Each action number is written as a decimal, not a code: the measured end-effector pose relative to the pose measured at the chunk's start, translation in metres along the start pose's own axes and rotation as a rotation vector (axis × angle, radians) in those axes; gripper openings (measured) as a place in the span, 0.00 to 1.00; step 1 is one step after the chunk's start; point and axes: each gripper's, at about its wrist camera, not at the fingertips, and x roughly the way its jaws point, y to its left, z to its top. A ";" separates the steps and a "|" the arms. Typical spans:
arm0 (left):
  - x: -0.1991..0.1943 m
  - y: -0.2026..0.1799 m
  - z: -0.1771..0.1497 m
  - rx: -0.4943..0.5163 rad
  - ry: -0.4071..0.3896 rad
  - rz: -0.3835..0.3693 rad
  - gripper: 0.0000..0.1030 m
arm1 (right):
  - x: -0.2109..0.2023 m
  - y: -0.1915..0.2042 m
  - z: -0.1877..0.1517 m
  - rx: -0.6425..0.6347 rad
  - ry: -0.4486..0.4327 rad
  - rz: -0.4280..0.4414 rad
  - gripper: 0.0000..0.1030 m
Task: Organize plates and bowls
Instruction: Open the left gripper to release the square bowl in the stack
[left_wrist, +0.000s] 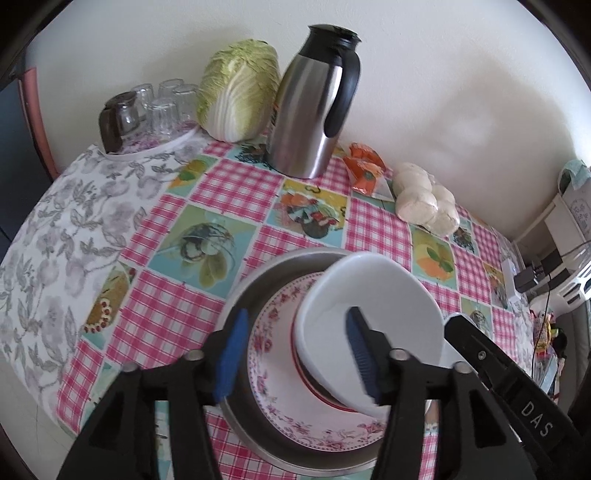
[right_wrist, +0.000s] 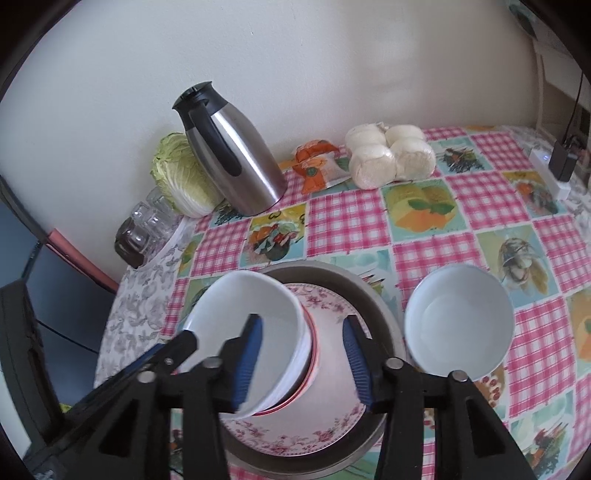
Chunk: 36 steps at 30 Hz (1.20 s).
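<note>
**A:** Jaws on both grippers are seen parted, nothing pinched. Left gripper (left_wrist: 295, 354) is spread over the stack, w/ one blue pad out by the metal pan's (left_wrist: 258, 273) rim and the other pad over the mouth of the tilted white bowl (left_wrist: 369, 306). No pad looks pressed on anything, tho contact at the bowl's near rim can't be ruled out.

**B:** And the right gripper (right_wrist: 303, 358)?

**A:** Same deal, open. Its left pad is lined up w/ the tilted bowl's wall, its right pad is over the flowered plate (right_wrist: 295, 432). Bowl wall sits between the pads but isn't squeezed, as far as can be told.

**B:** Where's the task stuff then?

**A:** Stacked in the middle of the checked tablecloth (right_wrist: 480, 192): pan at the bottom, flowered plate in it, a red-rimmed bowl (right_wrist: 314, 354) on that, and the white bowl sat crooked on top, mouth tipped toward the left gripper's side. It's judged as not nested yet. A 2nd white bowl (right_wrist: 458, 325) is standing upright just beside the pan, to the right in the right wrist view.

**B:** So which hand for that one?

**A:** Right hand is nearer imo. The loose bowl lies right of its jaws, so a swing that way would be needed, then the rim taken. Crooked bowl could slip if bumped.
</note>
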 end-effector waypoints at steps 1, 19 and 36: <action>0.000 0.001 0.001 -0.002 -0.004 0.008 0.65 | -0.001 0.000 0.000 -0.006 -0.002 -0.010 0.54; 0.001 0.014 0.001 -0.002 -0.039 0.156 0.86 | 0.000 0.000 -0.001 -0.069 -0.010 -0.062 1.00; -0.015 0.005 -0.015 0.028 -0.084 0.186 0.96 | -0.026 -0.012 -0.022 -0.134 -0.072 -0.095 1.00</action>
